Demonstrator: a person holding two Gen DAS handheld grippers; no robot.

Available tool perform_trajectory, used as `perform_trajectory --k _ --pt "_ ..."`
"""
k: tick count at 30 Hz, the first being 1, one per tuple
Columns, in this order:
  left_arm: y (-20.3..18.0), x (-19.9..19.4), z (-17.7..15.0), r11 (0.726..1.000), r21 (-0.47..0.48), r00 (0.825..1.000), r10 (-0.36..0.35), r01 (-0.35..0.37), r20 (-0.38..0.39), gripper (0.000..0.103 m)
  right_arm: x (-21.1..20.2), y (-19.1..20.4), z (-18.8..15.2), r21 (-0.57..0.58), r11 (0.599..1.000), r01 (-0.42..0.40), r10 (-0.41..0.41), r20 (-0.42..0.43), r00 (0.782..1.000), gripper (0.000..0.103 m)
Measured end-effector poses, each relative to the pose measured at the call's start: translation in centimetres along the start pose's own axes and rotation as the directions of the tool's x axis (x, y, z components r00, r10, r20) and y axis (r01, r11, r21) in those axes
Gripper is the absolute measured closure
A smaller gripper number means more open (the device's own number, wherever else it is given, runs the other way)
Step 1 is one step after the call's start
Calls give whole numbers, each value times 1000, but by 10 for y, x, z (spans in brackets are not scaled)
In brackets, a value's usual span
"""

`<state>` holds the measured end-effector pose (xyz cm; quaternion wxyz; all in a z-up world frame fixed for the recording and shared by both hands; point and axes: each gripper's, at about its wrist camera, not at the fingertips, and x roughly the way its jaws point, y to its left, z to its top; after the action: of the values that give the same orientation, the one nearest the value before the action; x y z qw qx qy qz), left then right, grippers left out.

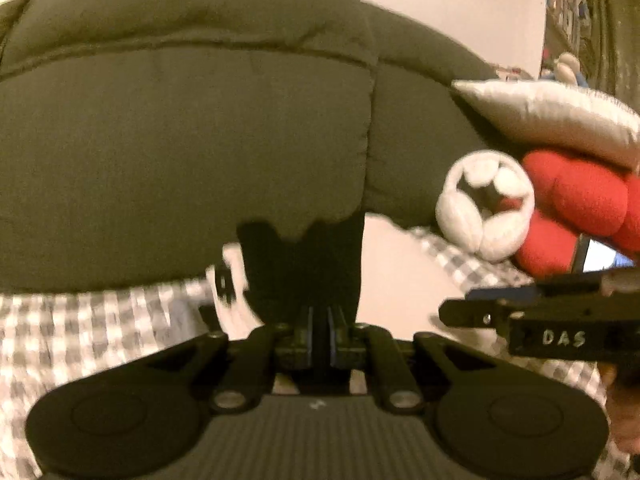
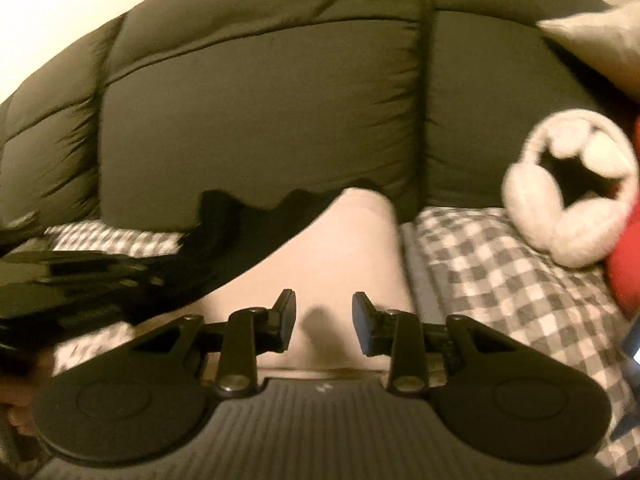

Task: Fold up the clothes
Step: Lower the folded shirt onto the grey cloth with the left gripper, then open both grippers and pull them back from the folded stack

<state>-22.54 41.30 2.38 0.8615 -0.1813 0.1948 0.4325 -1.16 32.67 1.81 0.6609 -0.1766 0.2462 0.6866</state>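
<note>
1. Left gripper (image 1: 320,322) clamped tight on a black garment (image 1: 308,264), lifted so its ruffled edge hangs up in front of the lens; seen from the right wrist, the same black cloth (image 2: 240,232) draped out from the left side over a pale beige cloth (image 2: 340,264) on the bed.
2. Right gripper (image 2: 324,320) spread wide, holding nothing, poised over the beige cloth.
3. Judged mid-handling: one edge pinched and raised; whether opening out or folding over, not settled here.
4. Likely needed next: a second pinch on a free edge of the black garment.
5. Surface: grey-and-white checked bedsheet (image 2: 500,264).
6. Behind: olive quilted headboard (image 1: 180,120), white-and-red plush toy (image 1: 486,204), silvery cushion (image 1: 560,116).
</note>
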Motion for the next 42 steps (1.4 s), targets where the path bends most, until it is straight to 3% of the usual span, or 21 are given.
perform_trajectory --k 5,10,18,24,30,38,42 --pt "5 6 -10 1000 -27 1000 -5 5 -13 98 24 8 -12 -58 998 35 -39 -76 996 74" --pt "6 8 -11 999 -41 1000 -8 7 -16 99 26 6 -16 -45 998 39 -42 -65 997 75" --pt "9 -22 -18 998 -57 1000 2 -3 -20 99 3 13 -13 -70 997 31 -36 -73 997 67" --pt "13 -49 -28 998 -65 1000 9 -11 -26 91 -21 22 -17 -60 997 54 -60 -92 994 67" --pt "27 -73 -42 992 -112 995 55 -64 -85 89 -50 40 -29 -52 997 56 -59 -68 996 64" --pt "15 -105 -53 982 -132 987 125 -137 -97 89 -73 67 -45 -55 998 29 -31 -49 998 64" --pt "5 -109 -61 972 -157 980 154 -173 -127 89 -79 72 -52 -43 997 61 -62 -24 998 64"
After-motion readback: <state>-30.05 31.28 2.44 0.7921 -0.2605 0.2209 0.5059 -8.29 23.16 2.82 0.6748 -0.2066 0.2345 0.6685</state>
